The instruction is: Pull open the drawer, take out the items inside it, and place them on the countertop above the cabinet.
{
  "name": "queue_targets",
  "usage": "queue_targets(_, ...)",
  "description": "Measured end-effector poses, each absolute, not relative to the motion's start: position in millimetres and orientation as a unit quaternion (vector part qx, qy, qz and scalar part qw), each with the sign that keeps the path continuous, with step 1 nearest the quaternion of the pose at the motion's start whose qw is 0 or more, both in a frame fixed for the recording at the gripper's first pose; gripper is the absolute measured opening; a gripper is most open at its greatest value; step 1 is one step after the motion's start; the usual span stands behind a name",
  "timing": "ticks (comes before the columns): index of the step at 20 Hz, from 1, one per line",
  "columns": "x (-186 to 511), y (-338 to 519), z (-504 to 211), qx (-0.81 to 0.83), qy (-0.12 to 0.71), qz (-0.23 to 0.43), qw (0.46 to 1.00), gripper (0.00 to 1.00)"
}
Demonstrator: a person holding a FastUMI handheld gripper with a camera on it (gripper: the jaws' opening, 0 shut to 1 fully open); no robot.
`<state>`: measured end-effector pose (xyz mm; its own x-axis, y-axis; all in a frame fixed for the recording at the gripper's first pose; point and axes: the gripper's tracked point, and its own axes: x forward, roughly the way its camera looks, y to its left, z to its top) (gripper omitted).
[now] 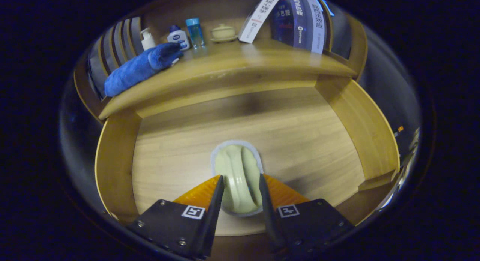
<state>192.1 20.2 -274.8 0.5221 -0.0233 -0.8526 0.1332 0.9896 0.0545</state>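
The drawer [157,148] stands pulled open, and on its wooden floor lies a single item, a pale green soap-like bar on a light rimmed dish [239,178], seen between the fingers of the hand-held gripper [240,189]. The fingers flank the bar on either side and look close against its flanks, though whether both actually press on it cannot be told from this angle. The bar appears smooth and rounded (it could well be glazed ceramic rather than soap), so it is probably slippery and fairly light; a grip across its narrow waist, low on the sides where the curve is least, seems the safest hold. If the dish is separate, it may stay behind or slide, and a hard squeeze could squirt the bar forward. Above the drawer, the tabletop [262,62] already carries a rolled blue towel [138,68], a small white pump bottle [147,39], a white bottle with a dark cap [177,36], a blue bottle [195,31], a lidded cup on a saucer [223,32] and upright boxes [296,17]; the bare stretch in front of the cup looks like free landing room.
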Motion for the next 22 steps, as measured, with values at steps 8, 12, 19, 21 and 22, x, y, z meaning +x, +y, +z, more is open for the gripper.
queue_targets(8, 193, 15, -238, 0.057, 0.421, -0.03, 0.905, 0.16)
queue_targets(12, 185, 13, -203, 0.059, 0.39, -0.019, 0.919, 0.17)
queue_targets(19, 184, 17, -119, 0.019, 0.267, 0.005, 0.964, 0.16)
queue_targets(21, 180, 20, -79, 0.02, 0.189, 0.014, 0.982, 0.16)
queue_targets(22, 182, 22, -58, 0.031, 0.152, 0.006, 0.988, 0.16)
